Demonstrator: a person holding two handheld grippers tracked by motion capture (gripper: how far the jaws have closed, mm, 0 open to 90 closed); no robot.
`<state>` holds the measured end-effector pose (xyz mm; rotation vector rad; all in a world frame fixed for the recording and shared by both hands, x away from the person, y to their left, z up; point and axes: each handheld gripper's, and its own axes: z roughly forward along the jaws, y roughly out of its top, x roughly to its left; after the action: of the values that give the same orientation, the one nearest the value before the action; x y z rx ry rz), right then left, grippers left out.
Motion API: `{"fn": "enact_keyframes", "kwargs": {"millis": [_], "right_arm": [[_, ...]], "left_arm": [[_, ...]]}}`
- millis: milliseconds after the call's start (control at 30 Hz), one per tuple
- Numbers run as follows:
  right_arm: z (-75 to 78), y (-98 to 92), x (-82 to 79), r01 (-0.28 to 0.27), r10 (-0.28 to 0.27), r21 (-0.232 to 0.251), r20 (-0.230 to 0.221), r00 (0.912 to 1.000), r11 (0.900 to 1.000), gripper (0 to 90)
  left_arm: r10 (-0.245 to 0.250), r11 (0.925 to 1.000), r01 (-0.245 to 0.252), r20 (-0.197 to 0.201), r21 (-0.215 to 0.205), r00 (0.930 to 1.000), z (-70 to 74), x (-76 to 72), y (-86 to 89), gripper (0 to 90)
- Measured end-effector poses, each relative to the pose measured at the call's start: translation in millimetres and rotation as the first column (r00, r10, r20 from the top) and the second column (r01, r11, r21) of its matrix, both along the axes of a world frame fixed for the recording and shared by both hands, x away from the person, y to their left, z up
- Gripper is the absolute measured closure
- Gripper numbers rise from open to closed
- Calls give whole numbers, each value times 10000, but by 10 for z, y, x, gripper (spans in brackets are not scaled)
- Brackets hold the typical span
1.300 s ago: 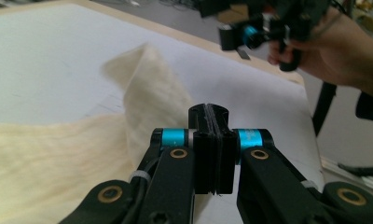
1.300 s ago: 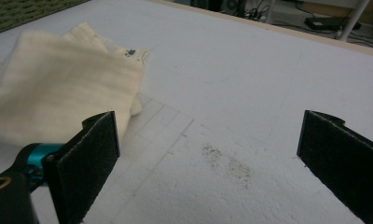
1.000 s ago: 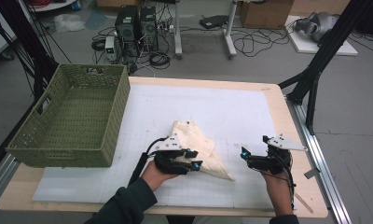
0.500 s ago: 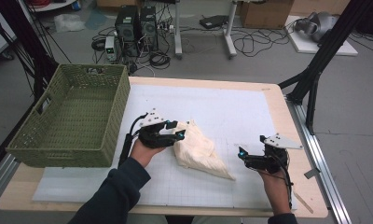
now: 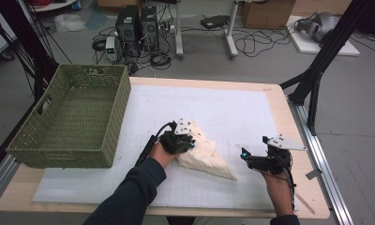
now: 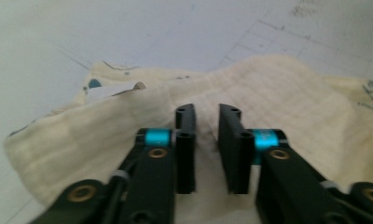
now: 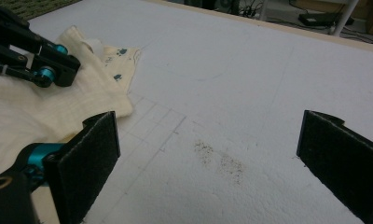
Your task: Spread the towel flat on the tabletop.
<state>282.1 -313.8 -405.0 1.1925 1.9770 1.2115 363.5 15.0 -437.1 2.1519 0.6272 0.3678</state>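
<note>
High view: left hand-held gripper sits on the near-left end of the cream cloth, mid-bench on the white mat, just right of the green basket. Right hand-held gripper hovers just beside the cloth's right tip.

Left gripper view: jaws have just been closing, now pinching a cloth ridge.

Right gripper view: jaws spread wide, nothing between; cloth lies at left.
</note>
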Motion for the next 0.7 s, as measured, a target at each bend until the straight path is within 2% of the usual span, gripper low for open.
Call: {"fn": "enact_keyframes", "kwargs": {"millis": [133,200,333,500,700], "right_arm": [[-2,-12,-2,11,-11,-1,-6,10000,10000,50],[-5,-7,-2,7,-7,22,-52,10000,10000,50],[-2,6,-4,-32,32,-40,8,10000,10000,50],[-2,-8,-9,6,-6,3,5,10000,10000,50],[3,26,-6,-58,58,10,6,10000,10000,50]], "left_arm": [[-38,9955,45,71,-952,10000,105,-22,91,873],[-31,9932,42,98,-1168,9999,160,-34,152,878],[-76,9830,85,60,-1833,10000,259,-92,301,881],[-40,9743,84,202,-2253,9998,335,-285,618,881],[291,9697,-299,-71,-2425,9996,258,-439,1004,884]]}}
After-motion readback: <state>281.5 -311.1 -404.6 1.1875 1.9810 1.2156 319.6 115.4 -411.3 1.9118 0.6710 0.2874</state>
